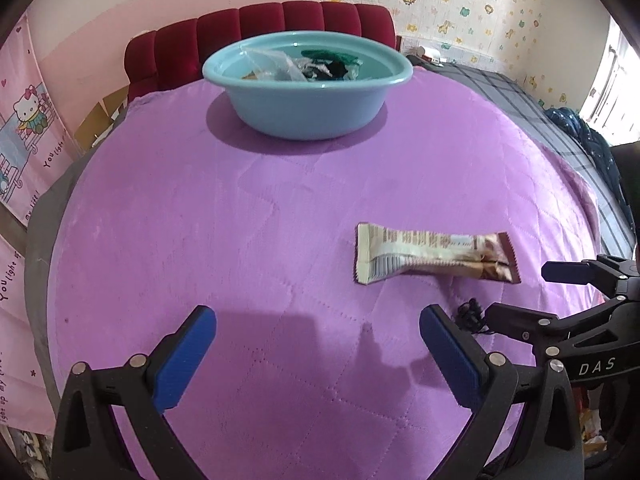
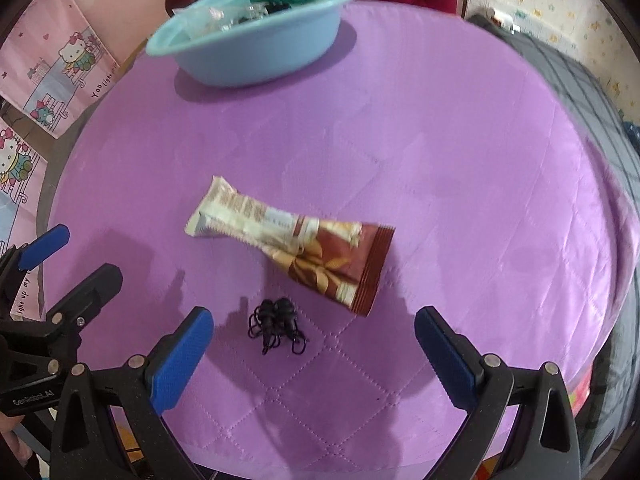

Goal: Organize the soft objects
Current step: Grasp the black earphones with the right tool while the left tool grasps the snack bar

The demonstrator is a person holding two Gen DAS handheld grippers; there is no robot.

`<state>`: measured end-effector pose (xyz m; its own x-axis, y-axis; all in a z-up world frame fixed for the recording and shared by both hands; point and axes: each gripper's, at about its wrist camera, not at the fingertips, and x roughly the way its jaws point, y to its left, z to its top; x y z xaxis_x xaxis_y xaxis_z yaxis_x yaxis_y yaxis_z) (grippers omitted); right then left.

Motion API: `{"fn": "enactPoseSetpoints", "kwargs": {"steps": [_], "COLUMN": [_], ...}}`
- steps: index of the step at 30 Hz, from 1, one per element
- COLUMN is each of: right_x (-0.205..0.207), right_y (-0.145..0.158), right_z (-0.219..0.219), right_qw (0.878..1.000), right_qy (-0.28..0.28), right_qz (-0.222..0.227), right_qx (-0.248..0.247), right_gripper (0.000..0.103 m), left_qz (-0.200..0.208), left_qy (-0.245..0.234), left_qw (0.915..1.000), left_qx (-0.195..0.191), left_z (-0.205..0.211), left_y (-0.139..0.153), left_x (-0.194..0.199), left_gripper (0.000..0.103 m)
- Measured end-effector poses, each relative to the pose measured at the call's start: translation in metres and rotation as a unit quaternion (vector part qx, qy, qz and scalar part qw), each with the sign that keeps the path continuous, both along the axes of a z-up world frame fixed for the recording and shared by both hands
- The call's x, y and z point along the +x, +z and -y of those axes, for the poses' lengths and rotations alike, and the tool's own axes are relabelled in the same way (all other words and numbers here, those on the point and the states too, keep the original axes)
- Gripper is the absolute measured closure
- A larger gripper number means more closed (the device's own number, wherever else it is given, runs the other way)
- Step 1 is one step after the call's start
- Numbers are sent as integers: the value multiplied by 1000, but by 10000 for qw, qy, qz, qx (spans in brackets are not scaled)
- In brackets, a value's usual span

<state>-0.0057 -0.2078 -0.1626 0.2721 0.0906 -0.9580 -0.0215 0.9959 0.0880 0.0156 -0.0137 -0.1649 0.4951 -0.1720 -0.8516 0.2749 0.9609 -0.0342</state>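
A cream and brown snack wrapper (image 1: 436, 254) lies on the purple quilted cloth (image 1: 240, 220), to the right; it also shows in the right wrist view (image 2: 296, 242). A small black bundle of looped cord (image 2: 276, 324) lies just in front of it, between the right gripper's fingers, and shows in the left wrist view (image 1: 472, 314). A light blue basin (image 1: 308, 84) at the far side holds clear plastic bags and dark green soft items; it also shows in the right wrist view (image 2: 256, 28). My left gripper (image 1: 318, 322) is open and empty. My right gripper (image 2: 314, 326) is open and empty.
A red padded headboard (image 1: 260, 36) stands behind the basin. Pink cartoon posters (image 1: 28, 128) hang at the left. A grey checked blanket (image 1: 540, 112) lies beyond the cloth's right edge. The right gripper's body (image 1: 580, 320) sits close to the left gripper's right side.
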Motion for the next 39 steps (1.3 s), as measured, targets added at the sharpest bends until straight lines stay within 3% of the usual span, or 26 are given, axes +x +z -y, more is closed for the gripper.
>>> {"fn": "enactPoseSetpoints", "kwargs": {"steps": [5, 7, 11, 13, 14, 15, 18, 28, 39], "right_x": [-3, -4, -4, -5, -6, -7, -14, -15, -9], "right_y": [-16, -20, -27, -29, -30, -30, -26, 5, 22], "right_z": [-2, -4, -8, -11, -11, -12, -16, 12, 38], "right_qw": [9998, 9997, 9994, 9989, 9984, 9983, 9981, 9988, 9991], "right_qy": [-7, 8, 101, 175, 204, 229, 320, 187, -198], "right_qz": [-174, -203, -272, -306, -319, -311, -248, -142, -37], "right_qx": [124, 150, 214, 325, 418, 435, 463, 427, 362], "right_gripper": [1, 6, 35, 60, 79, 85, 91, 92, 92], "left_qz": [-93, -118, -169, -187, -185, -183, -184, -138, -273], "left_qy": [-29, -45, -64, -60, -69, -78, -141, -819, -2033], "left_qw": [9999, 9999, 9998, 9998, 9998, 9998, 9997, 9963, 9774], "left_qx": [29, 39, 48, 52, 57, 62, 78, 201, 509], "left_z": [-1, 0, 0, -1, -1, 0, 4, 36, 85], "left_y": [-10, -12, -16, -17, -17, -17, -16, -6, -6], "left_x": [-3, -3, -4, -4, -4, -4, -3, 13, 34], "left_gripper": [0, 0, 0, 0, 0, 0, 0, 0, 0]}}
